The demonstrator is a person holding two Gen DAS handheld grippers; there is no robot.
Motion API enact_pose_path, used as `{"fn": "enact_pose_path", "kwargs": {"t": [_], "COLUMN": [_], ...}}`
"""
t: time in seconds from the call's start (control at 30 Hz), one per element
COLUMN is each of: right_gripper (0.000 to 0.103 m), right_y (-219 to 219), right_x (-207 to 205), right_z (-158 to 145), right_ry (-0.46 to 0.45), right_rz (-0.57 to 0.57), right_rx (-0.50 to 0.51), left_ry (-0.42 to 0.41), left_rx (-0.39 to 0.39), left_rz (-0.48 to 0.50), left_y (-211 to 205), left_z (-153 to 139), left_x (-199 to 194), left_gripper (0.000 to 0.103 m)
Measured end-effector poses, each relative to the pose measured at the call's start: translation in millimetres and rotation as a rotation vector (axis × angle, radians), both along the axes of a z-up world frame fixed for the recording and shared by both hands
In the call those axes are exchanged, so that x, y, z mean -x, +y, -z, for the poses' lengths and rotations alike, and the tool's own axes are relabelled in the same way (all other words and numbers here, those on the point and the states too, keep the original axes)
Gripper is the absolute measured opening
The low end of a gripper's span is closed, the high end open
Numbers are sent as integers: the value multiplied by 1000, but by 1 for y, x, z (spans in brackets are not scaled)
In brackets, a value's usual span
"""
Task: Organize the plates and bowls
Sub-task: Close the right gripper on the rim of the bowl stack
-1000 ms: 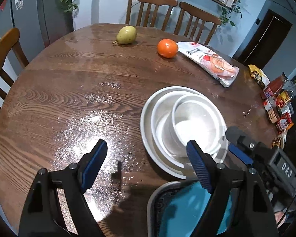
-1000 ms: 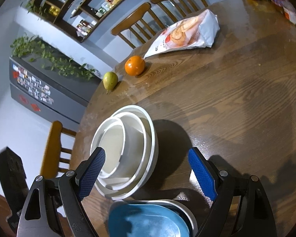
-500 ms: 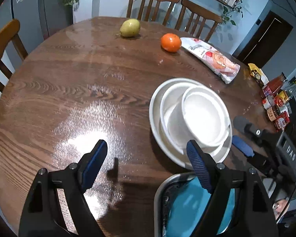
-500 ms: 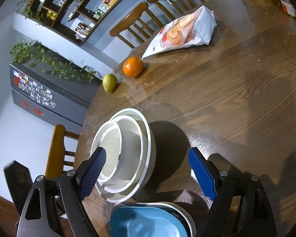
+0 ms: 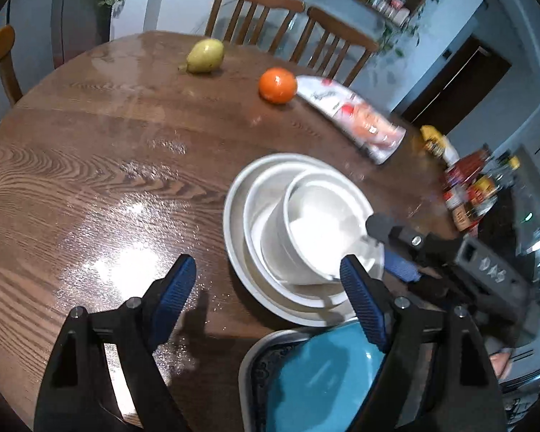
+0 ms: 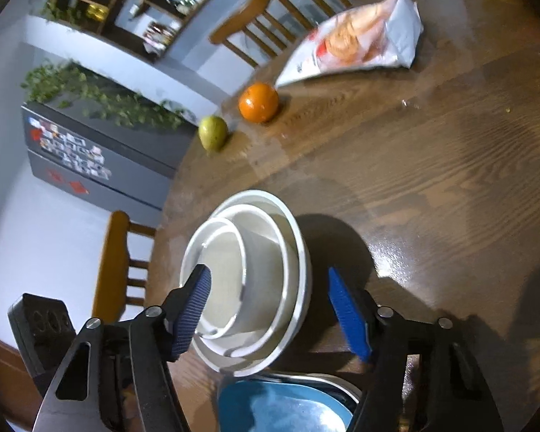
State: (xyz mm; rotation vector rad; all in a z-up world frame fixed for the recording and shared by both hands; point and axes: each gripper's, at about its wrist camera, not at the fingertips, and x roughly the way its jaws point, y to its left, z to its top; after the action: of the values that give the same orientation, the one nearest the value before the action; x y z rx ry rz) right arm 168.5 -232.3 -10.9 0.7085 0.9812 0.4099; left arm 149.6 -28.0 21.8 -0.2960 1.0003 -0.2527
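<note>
A stack of white bowls (image 5: 306,223) (image 6: 255,262) sits nested in a wide white dish (image 5: 234,216) on the round wooden table. In front of it lies a blue plate (image 5: 316,381) (image 6: 277,406) on a metal-rimmed dish (image 5: 248,367). My right gripper (image 6: 270,302) (image 5: 388,248) reaches over the near side of the stack. Its jaws are closing with the bowls between them, one pad over the smallest bowl's rim and the other outside the large bowl. I see no firm pinch. My left gripper (image 5: 268,295) hovers open above the table, nothing between its fingers.
A pear (image 5: 203,57), an orange (image 5: 277,84) and a snack bag (image 5: 356,118) lie toward the far side. Sauce bottles and packets (image 5: 471,187) crowd the right edge. Wooden chairs (image 5: 255,7) ring the table, and bare wood (image 5: 90,180) spreads to the left.
The right gripper's jaws have narrowed around the bowl stack, and it has edged closer over the smallest bowl. The left gripper has tipped slightly but stays in place.
</note>
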Motion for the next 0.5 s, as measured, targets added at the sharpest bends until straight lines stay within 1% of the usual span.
{"fn": "enact_pose_path", "kwargs": {"t": [0.1,0.2,0.33,0.37,0.43,0.5], "right_gripper": [68,68,67,65,53,50], "right_y": [-2,1,6,8,12,17], "right_x": [-5,-11,-16,-18,-21,-24], "right_z": [-1,0,3,4,8,13], "right_ry": [2,12,17,20,28,49], "right_rz": [-2,-16,-43,-47,-52,-62], "right_rx": [11,21,18,21,33,42], "left_ry": [11,11,46,51,59,63], "left_rx": [-18,-45,-18,-11,-5,5], "left_rz": [33,24,19,14,21,28], "left_y": [-12,-14,-13,-14,-15,-17], "left_z": [5,7,18,20,22,22], "left_x": [-6,-13,-24,-26,-28,-28], "left_gripper": [81,81,81,81,80,79]}}
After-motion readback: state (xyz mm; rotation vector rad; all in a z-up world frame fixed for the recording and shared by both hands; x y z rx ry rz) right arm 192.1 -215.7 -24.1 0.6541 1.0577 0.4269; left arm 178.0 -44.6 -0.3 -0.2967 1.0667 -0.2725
